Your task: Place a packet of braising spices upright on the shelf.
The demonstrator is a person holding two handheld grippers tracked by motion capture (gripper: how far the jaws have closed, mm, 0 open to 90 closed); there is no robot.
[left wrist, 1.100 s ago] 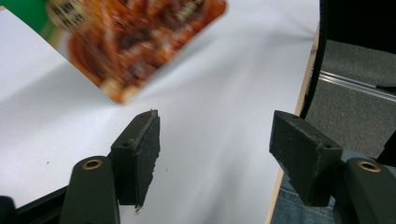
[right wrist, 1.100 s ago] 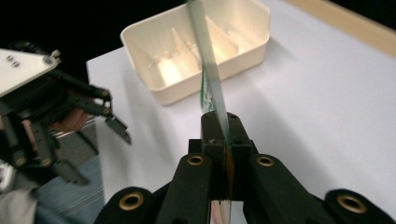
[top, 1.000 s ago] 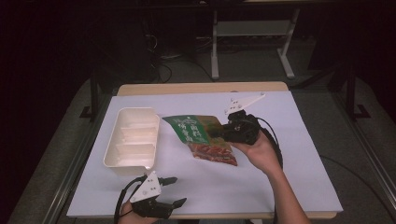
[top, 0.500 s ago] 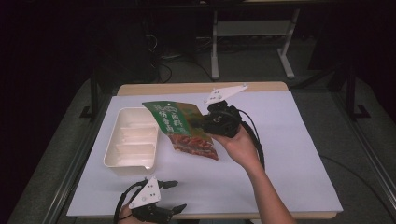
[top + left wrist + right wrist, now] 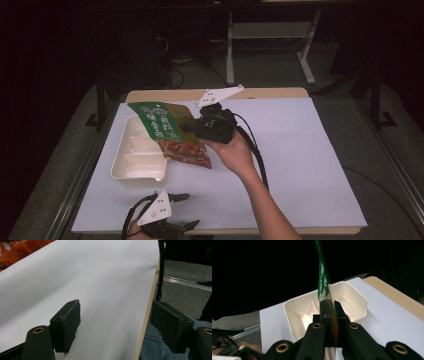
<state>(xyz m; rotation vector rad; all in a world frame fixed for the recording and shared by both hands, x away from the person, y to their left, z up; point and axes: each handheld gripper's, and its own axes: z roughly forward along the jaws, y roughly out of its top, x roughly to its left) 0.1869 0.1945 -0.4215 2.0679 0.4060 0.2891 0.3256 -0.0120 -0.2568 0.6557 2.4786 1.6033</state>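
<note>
On the white-covered table [image 5: 310, 165], the right gripper [image 5: 197, 127] pinches a snack packet [image 5: 170, 132] tight, lifted over the cream tray [image 5: 131, 170] near the left edge. The left gripper [image 5: 180, 212] rests wide open, empty, at the near edge.

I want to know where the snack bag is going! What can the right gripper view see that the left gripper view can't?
The right gripper view shows its jaws pinched on the green snack bag's thin edge, with the cream tray beyond. The left gripper view shows its own jaws standing wide apart with nothing between them, the table's wooden edge and blue jeans. Both show the white table sheet.
</note>
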